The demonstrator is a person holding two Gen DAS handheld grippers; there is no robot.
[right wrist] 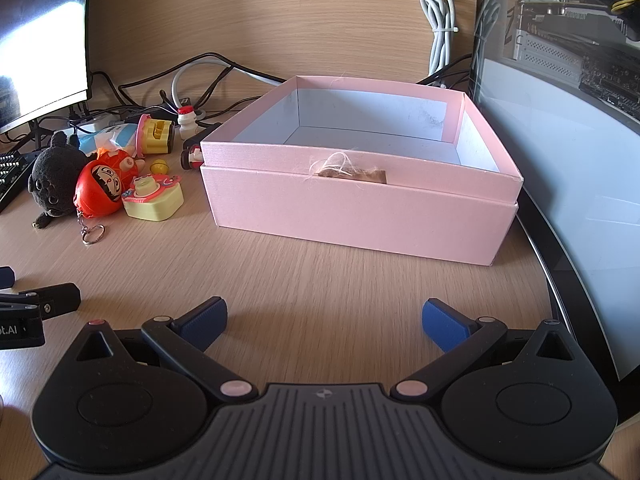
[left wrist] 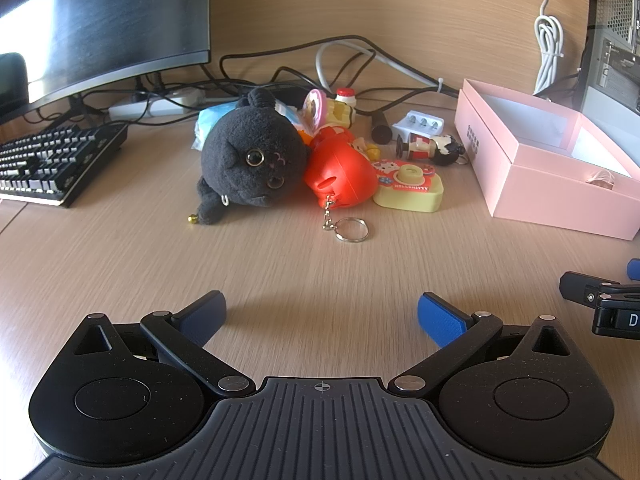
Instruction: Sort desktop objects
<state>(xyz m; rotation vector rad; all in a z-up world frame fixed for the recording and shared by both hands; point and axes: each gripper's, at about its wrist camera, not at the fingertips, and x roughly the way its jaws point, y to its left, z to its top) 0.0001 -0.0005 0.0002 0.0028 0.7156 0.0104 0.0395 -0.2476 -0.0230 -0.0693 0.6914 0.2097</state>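
Left gripper (left wrist: 322,316): wide, empty.
Right gripper (right wrist: 324,320): wide, empty.
Desk (left wrist: 280,264): light wood.
Pink box (right wrist: 360,208): at 12 o'clock.
Monitor (left wrist: 100,20): at 10 o'clock.

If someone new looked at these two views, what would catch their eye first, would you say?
Probably the open pink box, filling the middle of the right wrist view with nothing visible inside. Next, the toy cluster to its left: a black plush cat lying against a bright red doll keychain, with a yellow toy camera beside it. Both grippers, left and right, hover open above bare desk.
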